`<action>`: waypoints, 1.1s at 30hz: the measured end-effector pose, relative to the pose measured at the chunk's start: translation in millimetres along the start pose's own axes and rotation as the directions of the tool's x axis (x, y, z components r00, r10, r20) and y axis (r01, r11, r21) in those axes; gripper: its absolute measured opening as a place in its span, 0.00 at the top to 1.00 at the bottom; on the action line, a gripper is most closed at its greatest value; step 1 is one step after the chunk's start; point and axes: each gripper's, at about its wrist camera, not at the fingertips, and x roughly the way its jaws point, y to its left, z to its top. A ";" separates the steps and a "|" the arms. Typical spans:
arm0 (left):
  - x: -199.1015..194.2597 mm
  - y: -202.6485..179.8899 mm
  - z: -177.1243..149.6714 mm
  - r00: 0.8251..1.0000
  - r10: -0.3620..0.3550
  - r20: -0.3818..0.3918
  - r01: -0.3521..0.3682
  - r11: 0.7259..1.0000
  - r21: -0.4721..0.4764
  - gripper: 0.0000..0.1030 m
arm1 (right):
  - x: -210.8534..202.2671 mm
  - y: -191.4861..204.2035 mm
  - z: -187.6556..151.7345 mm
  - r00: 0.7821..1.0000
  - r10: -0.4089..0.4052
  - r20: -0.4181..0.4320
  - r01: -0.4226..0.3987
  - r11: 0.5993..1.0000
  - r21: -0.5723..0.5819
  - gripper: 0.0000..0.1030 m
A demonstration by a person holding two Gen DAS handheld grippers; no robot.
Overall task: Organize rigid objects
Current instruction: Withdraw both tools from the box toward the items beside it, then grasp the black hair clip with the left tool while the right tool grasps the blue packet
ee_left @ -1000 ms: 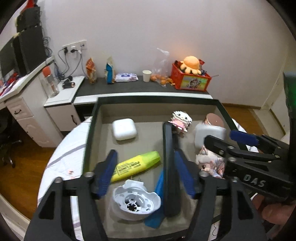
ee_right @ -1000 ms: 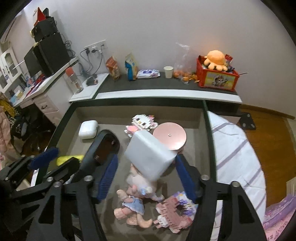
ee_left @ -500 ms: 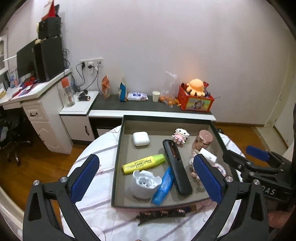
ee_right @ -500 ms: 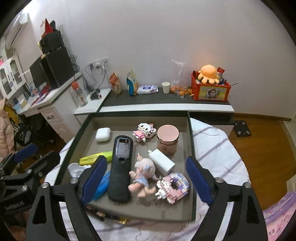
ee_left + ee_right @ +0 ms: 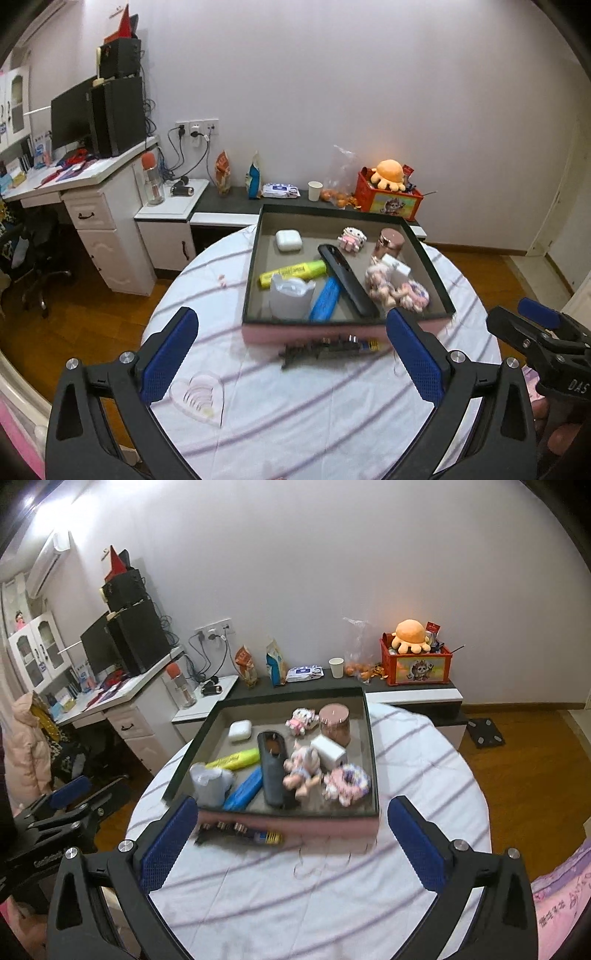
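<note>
Left wrist view: the round table (image 5: 332, 406), under a white cloth with purple stripes, carries everything relevant. The tray (image 5: 430, 266), dark-rimmed with a pink outer wall, sits toward the far side of the table, presumably serving as the collecting bin for the rigid items.

Inside it, by descending size: a black remote (image 5: 347, 278) lies diagonally down the middle; a white cup-like piece (image 5: 290, 297) stands at the near left; a yellow highlighter (image 5: 293, 273) and a blue case (image 5: 325, 300) lie beside the remote on its left. A pink jar (image 5: 388, 242) stands upright at the far right, a white adapter (image 5: 397, 264) just in front of it. A white earbud case (image 5: 288, 240) rests at the far left. Small figures cluster on the right: a doll (image 5: 380, 282), a block figure (image 5: 352, 239), and a pink block toy (image 5: 417, 295) near the front wall.

One dark strip-like item (image 5: 325, 349) lies on the cloth just outside the tray's front wall; it is blurred and cannot be identified. Judged outstanding.

Left gripper (image 5: 295, 354): jaws spread wide, nothing between them, held over the near table. Right gripper (image 5: 291, 840): jaws opening, nothing between them, likewise clear of the tray. Judgement: both tools are empty and free for the remaining item.
</note>
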 end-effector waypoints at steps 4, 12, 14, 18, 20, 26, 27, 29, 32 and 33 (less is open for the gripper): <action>-21.1 0.6 -27.1 0.999 0.037 0.004 -0.037 0.999 0.003 0.00 | -21.1 0.0 -29.0 1.000 -0.009 -0.007 0.009 1.000 0.000 0.00; -38.1 9.1 -72.4 0.999 0.032 -0.032 -0.034 0.998 -0.056 0.00 | -27.4 0.0 -75.0 0.997 -0.019 -0.073 0.020 1.000 0.014 0.00; -36.7 9.4 -78.1 0.998 0.034 -0.047 -0.037 0.997 -0.061 0.00 | -23.1 2.7 -82.2 0.995 -0.012 -0.098 0.013 1.000 0.005 0.00; -35.1 6.4 -86.4 0.997 0.033 -0.067 -0.036 0.998 -0.047 0.00 | -24.0 5.0 -85.8 0.995 -0.012 -0.099 0.011 1.000 -0.002 0.00; -35.5 5.8 -87.7 0.997 0.031 -0.066 -0.034 0.998 -0.043 0.00 | -24.3 5.2 -85.0 0.995 -0.016 -0.096 0.015 1.000 -0.005 0.00; -25.1 7.8 -87.2 0.997 0.019 -0.076 -0.022 0.999 -0.038 0.00 | -19.0 4.4 -85.0 0.994 -0.024 -0.107 0.024 1.000 -0.003 0.00; -20.3 7.5 -87.0 0.997 0.019 -0.081 -0.021 0.999 -0.034 0.00 | -16.8 4.3 -84.7 0.993 -0.027 -0.112 0.026 1.000 -0.004 0.00; -9.8 6.6 -86.1 0.995 0.014 -0.098 -0.017 0.999 -0.030 0.00 | -13.0 3.7 -83.8 0.993 -0.031 -0.117 0.031 1.000 -0.002 0.00; 12.7 6.0 -84.2 0.991 -0.006 -0.131 0.001 0.999 -0.043 0.00 | -6.8 1.3 -81.9 0.991 -0.037 -0.125 0.038 0.999 0.005 0.00; 21.1 5.3 -83.4 0.990 -0.023 -0.140 0.015 0.998 -0.055 0.00 | -4.3 -0.2 -81.2 0.991 -0.042 -0.128 0.044 0.999 0.007 0.00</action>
